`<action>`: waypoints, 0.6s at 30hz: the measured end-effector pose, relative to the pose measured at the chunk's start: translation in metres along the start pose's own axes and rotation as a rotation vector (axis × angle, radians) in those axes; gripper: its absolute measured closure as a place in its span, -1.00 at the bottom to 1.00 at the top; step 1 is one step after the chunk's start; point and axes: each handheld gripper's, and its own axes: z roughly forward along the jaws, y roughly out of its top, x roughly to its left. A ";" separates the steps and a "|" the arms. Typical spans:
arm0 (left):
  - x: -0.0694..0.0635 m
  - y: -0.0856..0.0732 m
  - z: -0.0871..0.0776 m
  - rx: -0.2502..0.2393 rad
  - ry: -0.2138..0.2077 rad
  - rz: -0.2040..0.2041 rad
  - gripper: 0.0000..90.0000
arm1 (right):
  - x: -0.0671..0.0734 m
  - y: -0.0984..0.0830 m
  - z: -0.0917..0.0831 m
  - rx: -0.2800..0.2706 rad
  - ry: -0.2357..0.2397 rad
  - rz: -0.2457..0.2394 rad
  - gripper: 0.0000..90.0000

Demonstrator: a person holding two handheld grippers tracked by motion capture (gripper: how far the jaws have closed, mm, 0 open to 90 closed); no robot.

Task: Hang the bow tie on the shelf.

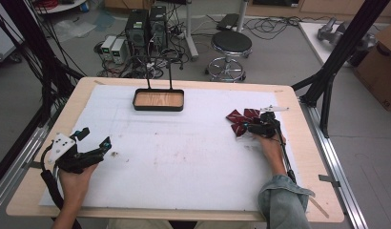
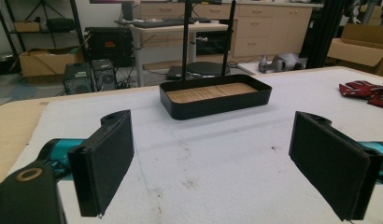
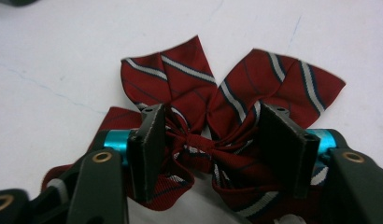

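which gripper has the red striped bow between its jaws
The right gripper, at the right side of the table, straddles the bow at its knot. The left gripper stands open over bare white mat.

tray (image 1: pixel 159 107): black, wood floor, far centre | mat (image 1: pixel 184 157): white, stained | stool (image 1: pixel 231 44): behind table

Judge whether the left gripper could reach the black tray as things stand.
Probably yes: the left gripper has open, empty jaws aimed towards the black tray, and only bare white mat lies between them.
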 end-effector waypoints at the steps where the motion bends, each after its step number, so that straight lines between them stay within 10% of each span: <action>1: 0.000 0.000 0.000 0.001 0.000 0.001 -0.68 | 0.000 0.000 0.001 0.014 -0.002 -0.004 -0.01; 12: -0.002 0.000 0.001 0.004 -0.006 0.004 -0.67 | 0.004 0.001 0.001 0.036 0.022 0.064 0.60; 18: -0.001 0.000 0.002 0.005 -0.004 0.000 -0.67 | 0.015 0.006 -0.004 0.004 -0.029 -0.007 0.64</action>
